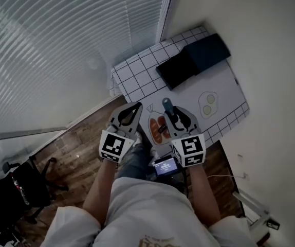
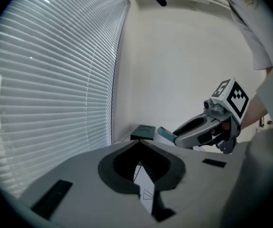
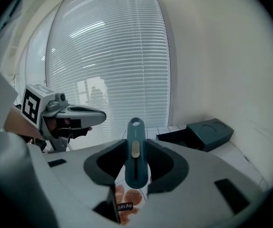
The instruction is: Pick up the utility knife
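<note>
1. Here the right gripper (image 1: 171, 115) is clamped on the teal plastic utility knife (image 3: 135, 153), held clear above the near end of the small table (image 1: 137, 73), whose white top is edged with a black grid.
2. The left gripper (image 2: 139, 144), its jaws together with nothing between them, hovers just off the table's near left corner.
3. A printed bread picture (image 1: 159, 128) lies on the table under the knife.
4. An open black box (image 1: 191, 60) sits at the table's far end.
5. White slatted blinds (image 1: 60, 45) hang to the left of the table.

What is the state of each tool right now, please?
Left tool: closed, empty.
Right tool: closed on the utility knife.
</note>
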### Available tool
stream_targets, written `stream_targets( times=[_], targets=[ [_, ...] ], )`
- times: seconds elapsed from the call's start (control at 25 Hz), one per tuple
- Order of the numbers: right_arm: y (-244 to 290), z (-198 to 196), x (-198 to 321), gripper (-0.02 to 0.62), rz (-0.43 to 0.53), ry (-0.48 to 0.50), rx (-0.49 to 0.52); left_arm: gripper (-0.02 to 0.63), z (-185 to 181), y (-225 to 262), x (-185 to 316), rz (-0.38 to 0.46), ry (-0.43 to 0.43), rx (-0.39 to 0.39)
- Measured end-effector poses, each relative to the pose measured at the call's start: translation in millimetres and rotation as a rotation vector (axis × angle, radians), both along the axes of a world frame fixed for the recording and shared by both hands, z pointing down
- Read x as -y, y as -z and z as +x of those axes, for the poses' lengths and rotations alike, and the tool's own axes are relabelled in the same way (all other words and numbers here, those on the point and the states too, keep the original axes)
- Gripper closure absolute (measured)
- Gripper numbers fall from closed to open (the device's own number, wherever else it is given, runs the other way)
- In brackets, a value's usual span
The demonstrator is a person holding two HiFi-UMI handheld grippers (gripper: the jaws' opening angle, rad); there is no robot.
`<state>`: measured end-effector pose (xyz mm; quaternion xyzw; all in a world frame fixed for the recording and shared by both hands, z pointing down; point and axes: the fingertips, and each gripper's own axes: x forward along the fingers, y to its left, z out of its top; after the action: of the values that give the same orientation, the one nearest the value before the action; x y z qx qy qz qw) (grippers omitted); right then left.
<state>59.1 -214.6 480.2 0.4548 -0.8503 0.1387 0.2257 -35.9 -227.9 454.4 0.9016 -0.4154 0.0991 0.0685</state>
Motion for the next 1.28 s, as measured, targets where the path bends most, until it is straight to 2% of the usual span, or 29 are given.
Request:
stream_targets(
  times=[0.32,0.6,0.76,1.12,1.28],
  targets=[
    [37,1,3,0.46,0.087,-0.006,0.027,0.601,1,34,-4,0.064,0.021,0.003],
    [70,4,-2,0.46,0.154,-0.021,0.053,0.601,-11,81,-6,0.151,0.074,-0.024],
    [82,5,-3,0.46,0.183,-0.029,0.062,0.601,-14,92,-4,0.176,0.092,-0.022],
    [129,3,-2,0.46,0.279,-0.048,0.1,0.6,-9,132,-7,0.28,0.086,-0.011],
    [140,0,-4,0.46,0.303,-0.044,0.129,0.601,-9,142,-9,0.298,0.089,-0.028]
  ],
)
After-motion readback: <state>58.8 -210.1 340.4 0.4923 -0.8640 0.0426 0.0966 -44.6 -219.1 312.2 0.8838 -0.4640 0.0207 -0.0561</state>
